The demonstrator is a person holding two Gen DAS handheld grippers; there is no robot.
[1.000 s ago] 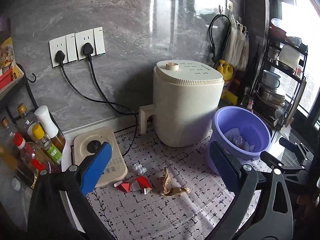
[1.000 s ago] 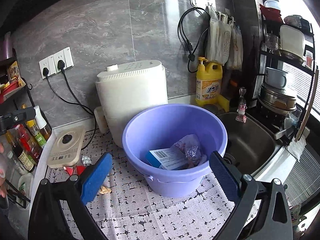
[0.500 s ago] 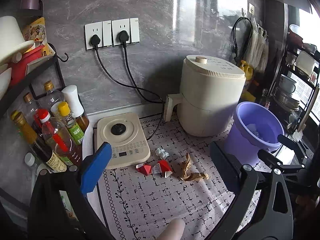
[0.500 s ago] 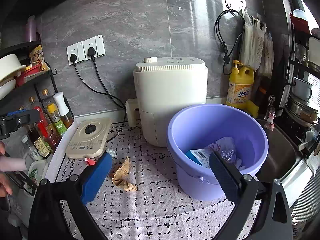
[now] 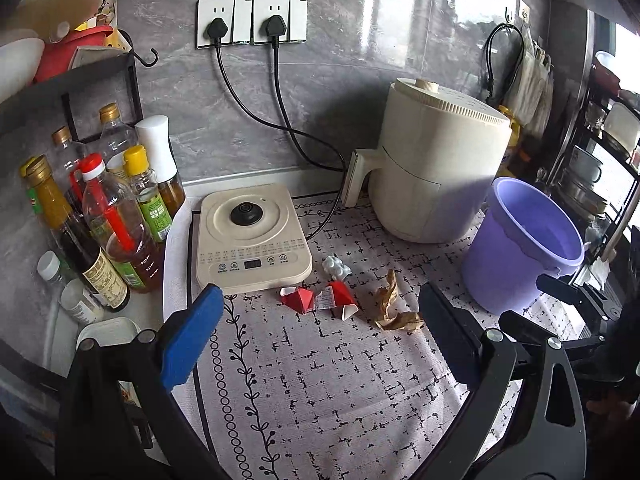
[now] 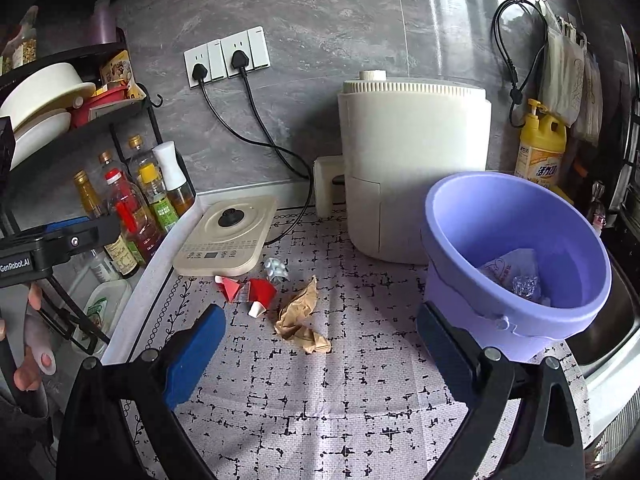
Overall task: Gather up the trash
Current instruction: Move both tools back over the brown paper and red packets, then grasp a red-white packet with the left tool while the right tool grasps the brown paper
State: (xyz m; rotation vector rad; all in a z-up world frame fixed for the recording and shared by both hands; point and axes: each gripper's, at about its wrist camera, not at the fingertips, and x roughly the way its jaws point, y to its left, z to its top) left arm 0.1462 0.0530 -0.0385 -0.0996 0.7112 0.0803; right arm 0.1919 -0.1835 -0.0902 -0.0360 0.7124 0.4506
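Looking at what's left on the mat: a crumpled brown paper (image 6: 301,317), a torn red-and-white wrapper (image 6: 247,291) just beside it, and a small white blister pack (image 6: 276,268) right by the edge of the cream hotplate (image 6: 226,236). All three sit between that hotplate and the purple bucket (image 6: 516,256), which already has some trash in it.

Both tools are spread wide and holding nothing: the left gripper (image 5: 320,334) hangs over the mat in front of the scraps, and the right gripper (image 6: 320,354) does the same nearer the bucket.

My guess is that all of it weighs next to nothing. The paper looks soft and springy, so I'd pinch across its bunched-up middle, not a loose flap. The wrapper is probably thin and slick and might slide on the mat. The blister pack is stiffer, so grab it by its long edges.

Room-wise, the mat in front is open. Tight spots are the hotplate's edge, the black cord (image 5: 324,216) and the white air fryer (image 5: 436,176) behind.
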